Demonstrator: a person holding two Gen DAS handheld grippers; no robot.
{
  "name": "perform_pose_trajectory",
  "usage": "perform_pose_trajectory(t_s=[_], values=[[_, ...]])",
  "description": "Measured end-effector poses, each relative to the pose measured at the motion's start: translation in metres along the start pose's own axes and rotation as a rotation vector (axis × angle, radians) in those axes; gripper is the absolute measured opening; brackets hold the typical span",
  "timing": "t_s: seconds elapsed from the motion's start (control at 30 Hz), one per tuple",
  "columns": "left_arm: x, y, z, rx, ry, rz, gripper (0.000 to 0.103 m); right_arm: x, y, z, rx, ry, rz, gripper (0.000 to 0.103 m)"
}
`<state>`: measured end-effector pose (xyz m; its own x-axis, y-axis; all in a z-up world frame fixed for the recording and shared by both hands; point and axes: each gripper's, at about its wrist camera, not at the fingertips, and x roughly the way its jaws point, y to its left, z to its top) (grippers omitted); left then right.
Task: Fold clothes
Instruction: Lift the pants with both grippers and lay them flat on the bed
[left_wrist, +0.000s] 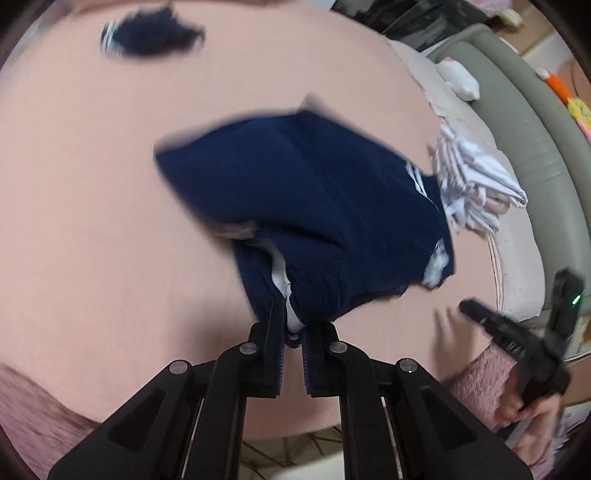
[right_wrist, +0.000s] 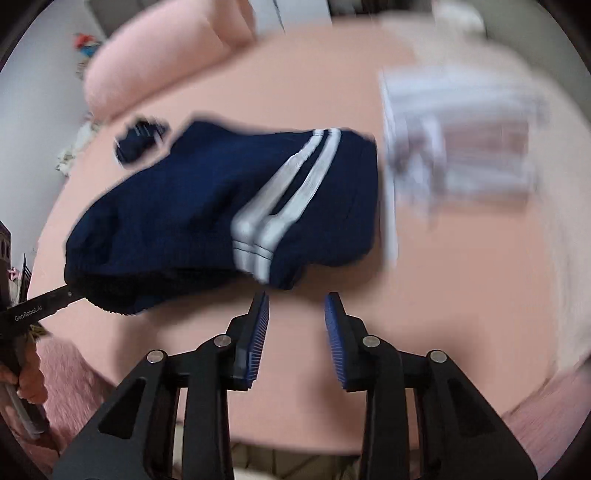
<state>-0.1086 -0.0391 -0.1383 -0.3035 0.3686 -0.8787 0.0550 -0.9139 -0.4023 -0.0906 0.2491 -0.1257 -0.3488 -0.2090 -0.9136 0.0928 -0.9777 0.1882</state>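
Navy shorts (left_wrist: 310, 206) with two white side stripes lie bunched on the pink bed sheet (left_wrist: 92, 221). My left gripper (left_wrist: 293, 328) is shut on their near edge, the fabric pinched between the pads. In the right wrist view the same navy shorts (right_wrist: 207, 206) spread in front of my right gripper (right_wrist: 296, 299), which stands open just short of the striped hem with nothing between its fingers. The left gripper (right_wrist: 70, 295) shows at the left edge there, holding the shorts' dark waistband end. The right gripper (left_wrist: 491, 325) appears at the lower right of the left wrist view.
A small navy garment (left_wrist: 147, 35) lies far back on the sheet. A white striped folded cloth (left_wrist: 476, 192) sits at the right beside the shorts. A grey padded bed edge (left_wrist: 528, 140) runs along the right. A pink pillow (right_wrist: 159, 55) is at the back left.
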Motion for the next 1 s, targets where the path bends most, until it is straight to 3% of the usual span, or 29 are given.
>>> perform_pose_trajectory(t_s=[0.1,0.17,0.23,0.33,0.47,0.53,0.6,0.67,0.7,0.77,0.8,0.87,0.93,1.0], values=[[0.005,0.008,-0.006,-0.053,-0.016,-0.020,0.010,0.018,-0.009,-0.024,0.000,0.063,-0.015,0.032],[0.007,0.008,-0.009,-0.048,-0.039,0.005,0.020,0.022,-0.012,-0.029,0.004,0.067,0.007,0.032],[0.010,0.005,-0.013,-0.027,-0.062,0.026,0.047,0.023,-0.008,-0.027,-0.029,0.035,0.003,0.033],[0.023,-0.003,-0.020,0.005,-0.049,0.011,0.047,0.031,0.001,-0.009,-0.076,-0.031,-0.022,0.037],[0.029,-0.003,-0.026,0.035,-0.085,0.071,0.044,0.053,0.002,0.007,-0.086,-0.049,-0.060,0.039],[0.022,-0.010,-0.016,0.071,-0.106,0.082,0.025,0.052,0.004,0.019,-0.091,-0.071,-0.051,0.037],[0.008,-0.012,0.002,0.074,-0.144,0.054,0.025,0.037,0.008,0.032,-0.094,-0.107,0.047,0.028],[-0.008,-0.011,0.023,0.050,-0.192,0.003,0.025,0.016,0.015,0.051,-0.097,-0.163,0.126,0.028],[-0.007,-0.008,0.033,0.037,-0.198,0.021,0.025,0.011,0.016,0.062,-0.088,-0.172,0.150,0.028],[0.000,-0.002,0.049,0.015,-0.208,0.084,0.025,0.015,0.016,0.084,-0.057,-0.149,0.156,0.029],[0.015,0.004,0.058,-0.002,-0.193,0.159,0.025,0.021,0.016,0.093,-0.048,-0.135,0.141,0.030],[0.039,0.014,0.065,-0.050,-0.093,0.197,0.025,0.048,0.020,0.106,-0.078,-0.075,0.078,0.030],[0.044,0.021,0.058,-0.098,-0.062,0.101,0.026,0.074,0.024,0.111,-0.095,0.031,-0.021,0.030],[0.042,0.018,0.048,-0.061,-0.078,0.081,0.030,0.079,0.023,0.099,-0.086,0.062,-0.019,0.030]])
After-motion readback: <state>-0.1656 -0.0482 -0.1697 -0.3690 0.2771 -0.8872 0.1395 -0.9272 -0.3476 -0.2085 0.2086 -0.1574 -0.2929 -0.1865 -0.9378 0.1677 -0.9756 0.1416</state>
